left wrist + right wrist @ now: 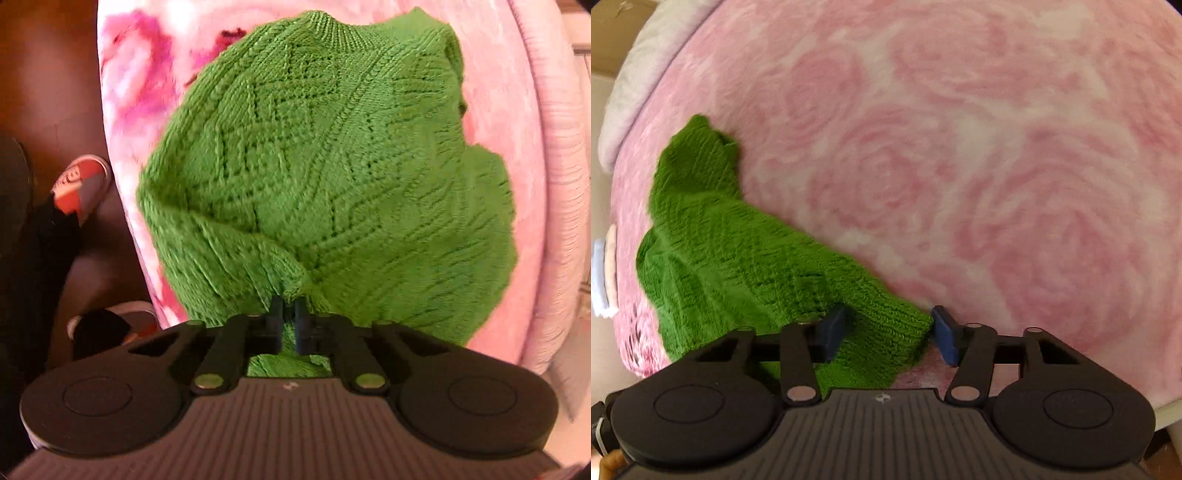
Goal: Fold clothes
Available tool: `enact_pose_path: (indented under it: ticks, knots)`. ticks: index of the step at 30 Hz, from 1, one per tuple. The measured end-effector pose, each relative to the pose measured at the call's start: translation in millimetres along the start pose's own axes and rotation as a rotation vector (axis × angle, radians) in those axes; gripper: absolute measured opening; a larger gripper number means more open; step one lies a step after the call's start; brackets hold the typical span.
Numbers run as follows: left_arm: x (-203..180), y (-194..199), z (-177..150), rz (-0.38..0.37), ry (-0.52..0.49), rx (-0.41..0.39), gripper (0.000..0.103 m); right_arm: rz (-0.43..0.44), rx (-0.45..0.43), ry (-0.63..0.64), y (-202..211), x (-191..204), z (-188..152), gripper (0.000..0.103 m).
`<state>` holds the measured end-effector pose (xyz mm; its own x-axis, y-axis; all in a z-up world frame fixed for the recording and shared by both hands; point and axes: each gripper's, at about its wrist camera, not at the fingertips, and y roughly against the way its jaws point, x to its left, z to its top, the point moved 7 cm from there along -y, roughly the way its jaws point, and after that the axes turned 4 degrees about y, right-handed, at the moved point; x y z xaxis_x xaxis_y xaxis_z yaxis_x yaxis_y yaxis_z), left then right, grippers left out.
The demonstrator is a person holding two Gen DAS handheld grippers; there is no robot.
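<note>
A green knitted sweater (pixel 317 177) lies on a pink rose-patterned blanket (pixel 491 122), its ribbed collar at the far end. My left gripper (pixel 289 314) is shut on a bunched near edge of the sweater and lifts it a little. In the right wrist view the sweater (pixel 738 258) runs from the far left toward me. My right gripper (pixel 888 330) is open, its blue pads (pixel 833 326) on either side of the sweater's ribbed cuff or hem end, which lies between the jaws.
The blanket (pixel 997 166) covers a bed that fills the right wrist view. A white pillow or folded cover (pixel 646 70) lies at the far left edge. A brown floor (pixel 55 92) and a foot in a red and white slipper (pixel 79 184) show left of the bed.
</note>
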<state>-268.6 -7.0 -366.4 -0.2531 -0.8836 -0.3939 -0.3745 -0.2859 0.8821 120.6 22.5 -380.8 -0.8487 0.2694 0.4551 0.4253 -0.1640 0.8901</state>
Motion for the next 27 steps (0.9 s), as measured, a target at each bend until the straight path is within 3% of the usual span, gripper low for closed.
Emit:
enact_pose_path:
  ticks: [1, 8, 11, 13, 15, 18, 19, 20, 21, 24, 27]
  knots:
    - [2.7, 1.0, -0.6, -0.005, 0.005, -0.001, 0.005, 0.000, 0.000, 0.010, 0.4, 0.0, -0.5, 0.052]
    - [1.9, 9.4, 7.4, -0.111, 0.146, -0.024, 0.046, 0.021, 0.008, -0.070, -0.9, -5.6, 0.4, 0.063]
    - [2.0, 15.5, 15.9, -0.113, 0.159, -0.058, 0.058, 0.009, 0.001, -0.060, -0.2, -3.8, -0.7, 0.063]
    - [0.7, 6.7, 17.6, -0.076, 0.157, -0.049, 0.055, 0.011, -0.002, -0.070, -0.5, -4.9, -0.8, 0.064]
    - [-3.3, -2.1, 17.2, -0.021, 0.126, -0.045, 0.038, 0.010, -0.004, -0.066, -2.7, -4.0, 0.4, 0.064]
    - [-14.9, -9.0, 13.2, 0.111, -0.047, -0.043, 0.017, 0.008, 0.001, -0.053, -5.5, -0.8, 3.0, 0.063]
    - [-18.2, -9.2, 11.6, 0.129, -0.107, -0.037, 0.014, 0.013, 0.004, -0.041, -5.1, 1.7, 3.3, 0.058]
    - [-21.0, -9.0, 10.2, 0.143, -0.164, -0.030, 0.011, 0.018, 0.007, -0.028, -4.6, 4.2, 3.6, 0.038]
    - [-20.8, -5.8, 9.6, 0.133, -0.188, -0.017, 0.005, 0.023, 0.011, -0.015, -4.1, 6.6, 3.9, 0.021]
    - [-17.8, 18.6, 11.0, 0.073, -0.220, -0.007, 0.004, 0.026, 0.014, 0.009, 8.2, 15.3, 2.3, 0.020]
    - [-34.1, 67.1, 9.8, 0.018, -0.365, -0.065, 0.004, 0.096, -0.001, -0.017, 36.3, 24.7, -0.4, 0.019]
